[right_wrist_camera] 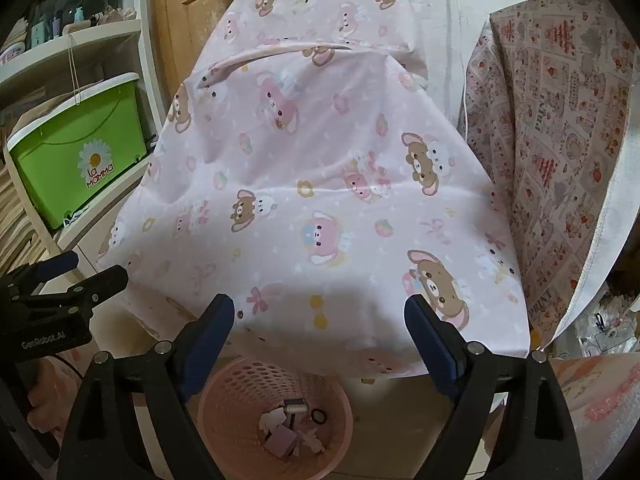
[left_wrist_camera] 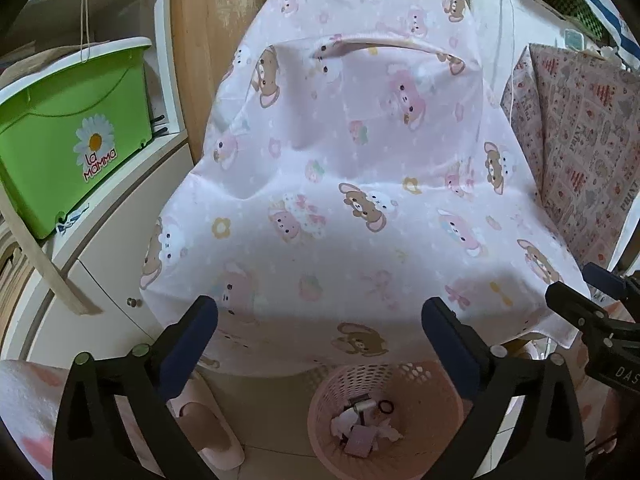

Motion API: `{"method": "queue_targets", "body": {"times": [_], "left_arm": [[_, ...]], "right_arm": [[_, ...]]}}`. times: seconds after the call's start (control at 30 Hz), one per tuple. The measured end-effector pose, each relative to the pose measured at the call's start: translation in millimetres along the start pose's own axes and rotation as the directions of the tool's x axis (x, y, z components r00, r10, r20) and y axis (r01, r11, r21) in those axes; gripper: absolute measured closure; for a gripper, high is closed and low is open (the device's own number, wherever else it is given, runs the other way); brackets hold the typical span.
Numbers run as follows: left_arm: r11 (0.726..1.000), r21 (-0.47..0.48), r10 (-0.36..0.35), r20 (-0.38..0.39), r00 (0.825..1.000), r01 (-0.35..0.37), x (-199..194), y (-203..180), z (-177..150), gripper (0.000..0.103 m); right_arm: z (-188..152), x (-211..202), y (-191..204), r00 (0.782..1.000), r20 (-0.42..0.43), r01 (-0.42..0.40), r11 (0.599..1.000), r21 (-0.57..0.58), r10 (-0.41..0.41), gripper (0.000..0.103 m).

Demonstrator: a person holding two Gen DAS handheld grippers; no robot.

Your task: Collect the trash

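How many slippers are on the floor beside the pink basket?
1 in view: a pink slipper lies on the floor left of the basket, behind the left gripper's near finger. A second could be hidden under the cloth or outside the frame.

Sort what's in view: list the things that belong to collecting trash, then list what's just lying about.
Job:
pink perforated plastic basket
scraps of trash inside it
open left claw
open right claw

Lying about:
green plastic storage box
pink cartoon-print cloth
pink slipper
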State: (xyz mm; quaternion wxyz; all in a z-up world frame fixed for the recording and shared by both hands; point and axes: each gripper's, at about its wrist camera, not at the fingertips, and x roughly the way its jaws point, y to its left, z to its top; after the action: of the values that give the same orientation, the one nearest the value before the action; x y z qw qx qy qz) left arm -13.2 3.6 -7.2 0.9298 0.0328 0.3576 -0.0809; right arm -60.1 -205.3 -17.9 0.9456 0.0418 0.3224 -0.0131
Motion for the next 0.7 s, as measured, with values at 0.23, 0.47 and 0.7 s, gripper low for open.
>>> {"method": "queue_targets", "body": {"times": [0.23,0.47,0.7], "left_arm": [[1.0,-0.012,0.004,0.034,0.999,-0.004,-3.7,1.9,1.4,0.001],[0.999,0.007,0.037,0.046,0.998,-0.037,-3.8,-0.8,1.6,0.001],[0.999,0.013,0.034,0.058,0.998,-0.035,-5.5,-2.4,1.9,0.001]], "right_arm": [[1.1,0.1,-1.6,1.0,0.005,0.002,1.0,0.009,-0.002,0.014],[1.8,-0.1,-0.7,1.0,0.007,0.003,1.0,0.003,-0.003,0.014],[1.9,0.1,-0.1,1.0,0.007,0.0,1.0,0.002,0.0,0.014]]}}
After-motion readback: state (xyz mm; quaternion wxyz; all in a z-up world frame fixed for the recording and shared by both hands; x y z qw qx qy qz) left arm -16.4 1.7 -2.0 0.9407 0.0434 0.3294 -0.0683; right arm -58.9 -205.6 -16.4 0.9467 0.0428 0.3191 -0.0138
